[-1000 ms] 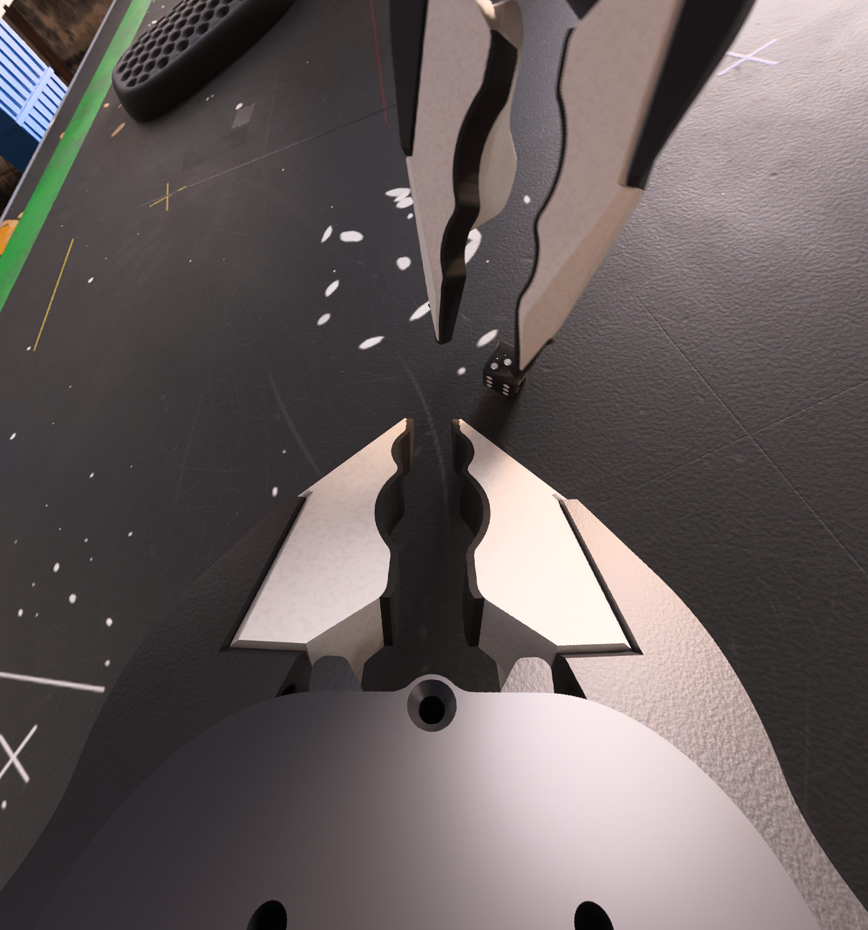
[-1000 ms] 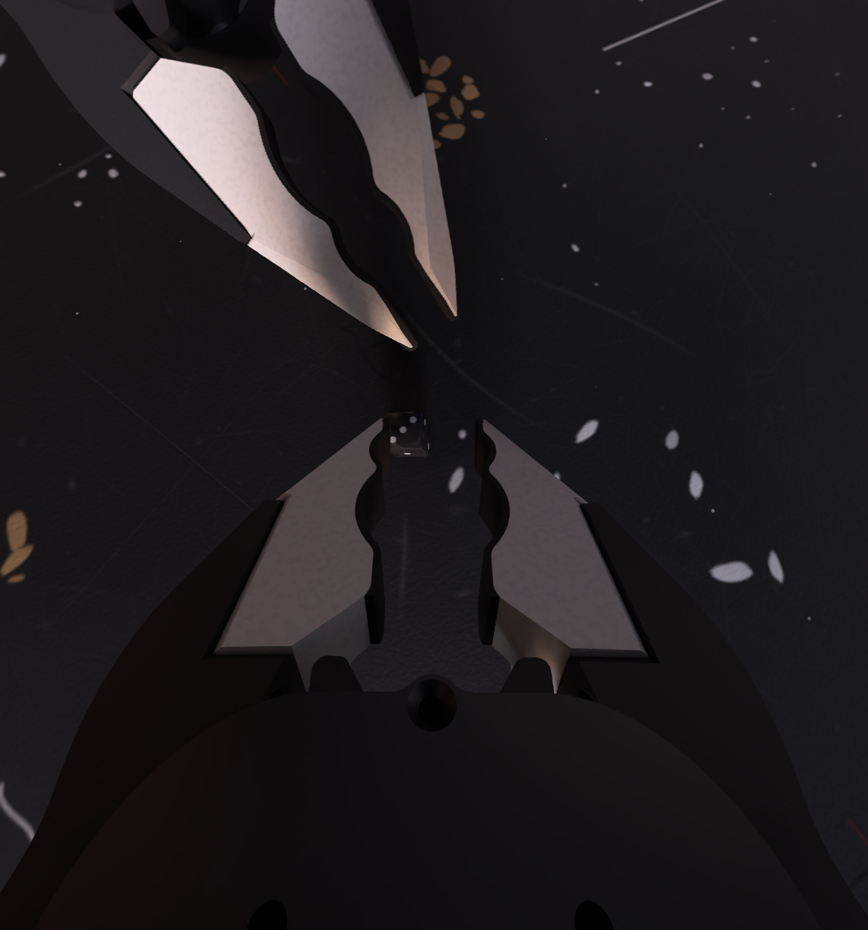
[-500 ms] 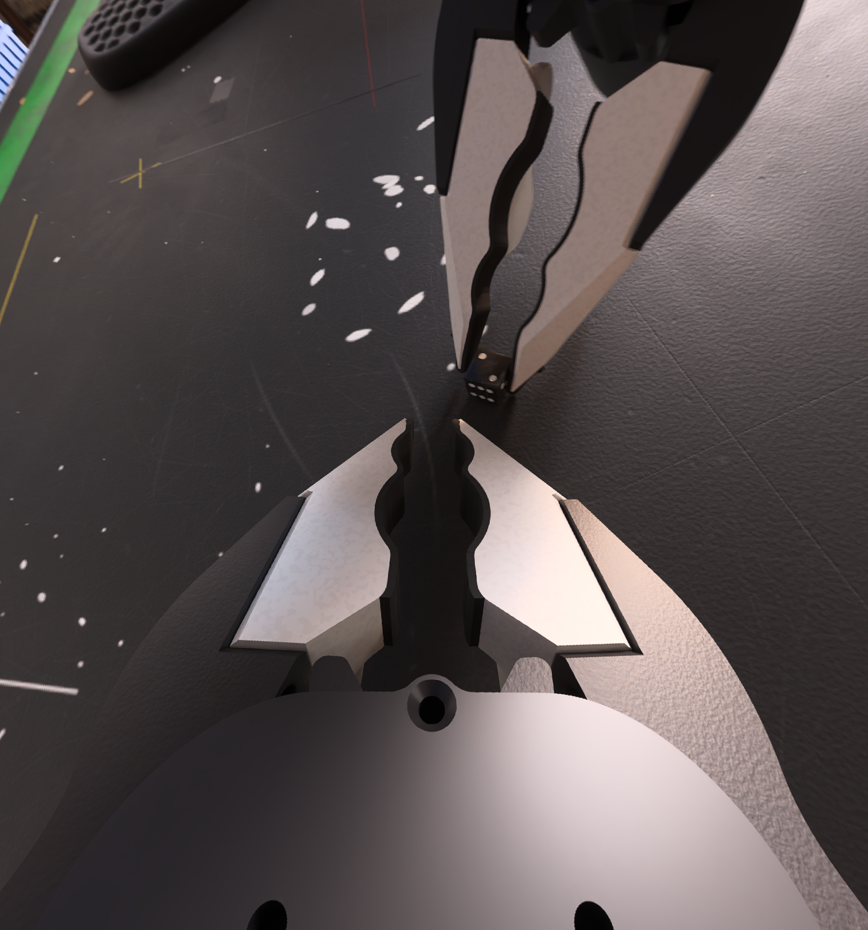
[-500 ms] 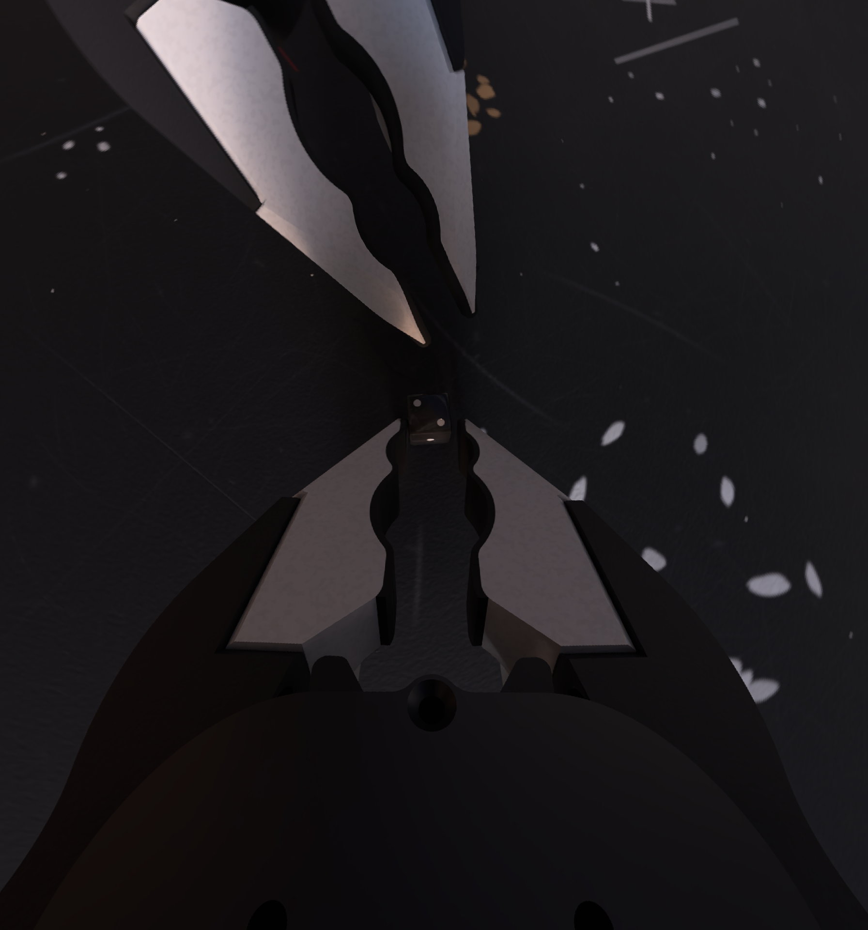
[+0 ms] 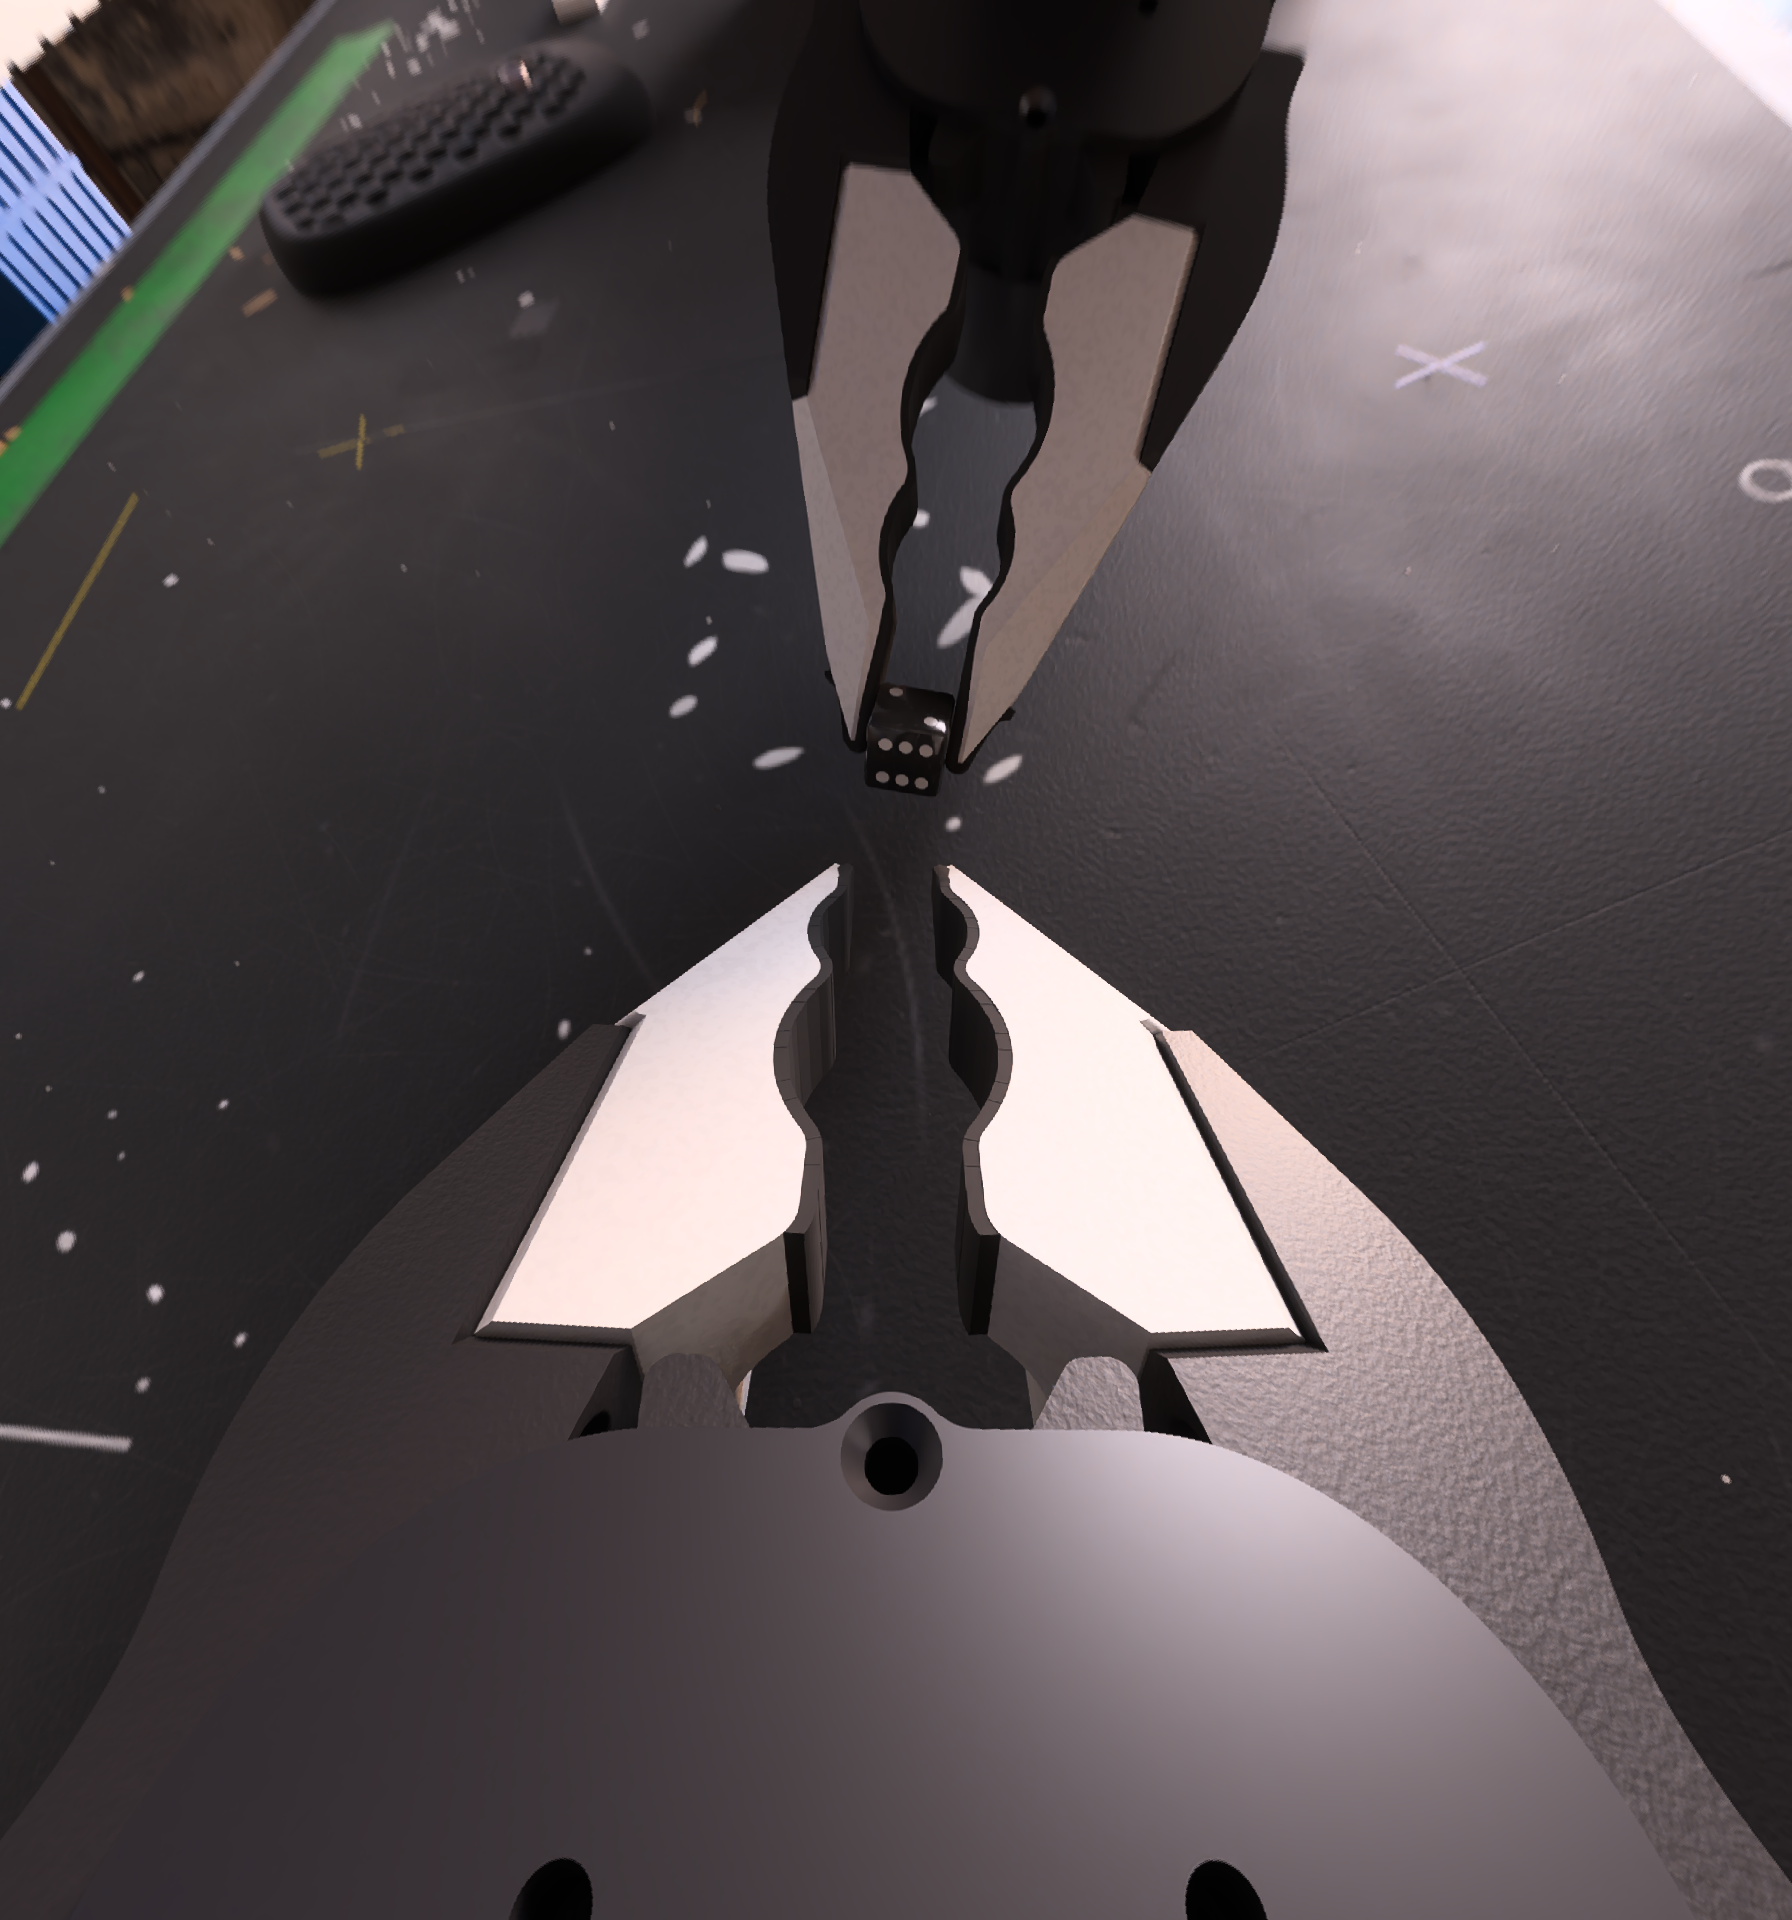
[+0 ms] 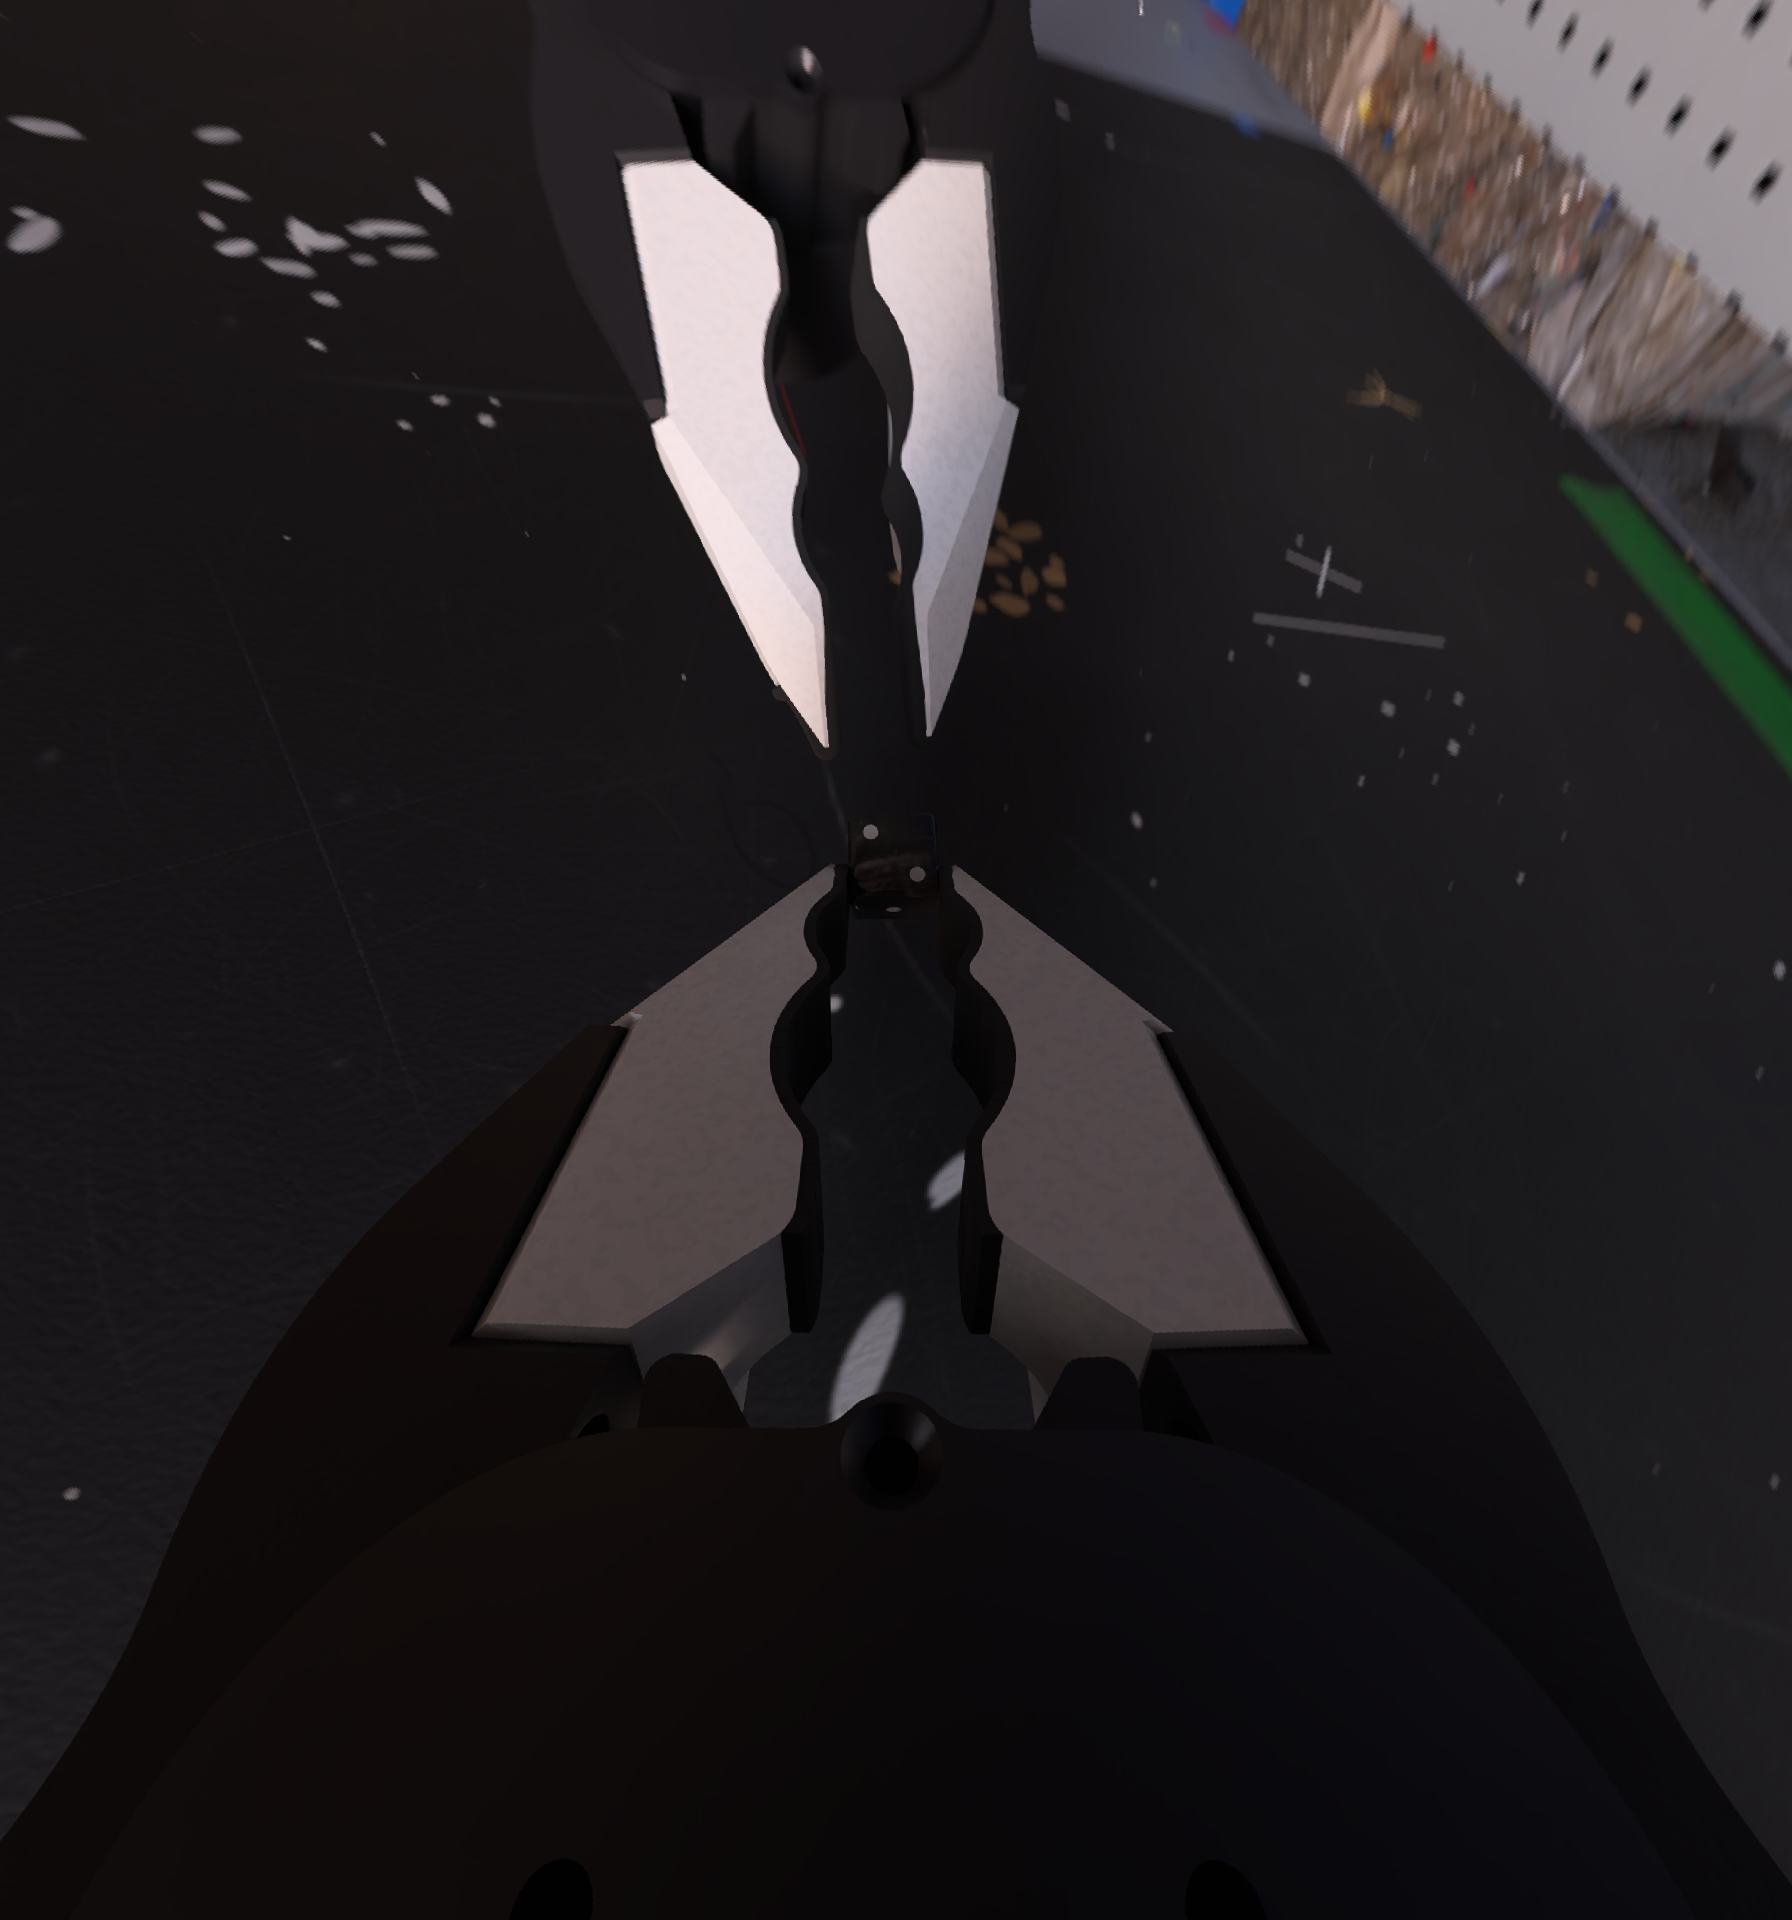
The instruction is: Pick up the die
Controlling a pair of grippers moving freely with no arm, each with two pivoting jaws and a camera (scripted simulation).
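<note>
A small black die with white pips sits pinched between the fingertips of my right gripper, which comes down from the top of the left wrist view. In the right wrist view the die is clamped at the very tips of the right gripper. It is at or just above the dark table; I cannot tell which. My left gripper faces the die from a short distance. Its jaws stand a narrow gap apart with nothing between them. It also shows in the right wrist view.
A black perforated oblong object lies far back on the left. A green strip runs along the table edge and also shows in the right wrist view. White flecks and chalk marks dot the dark table. A pegboard wall stands beyond.
The right gripper's fingers have closed from wide apart onto the die. Both views have tilted, so more of the far table edge and wall shows. The left gripper's jaw gap is unchanged.
</note>
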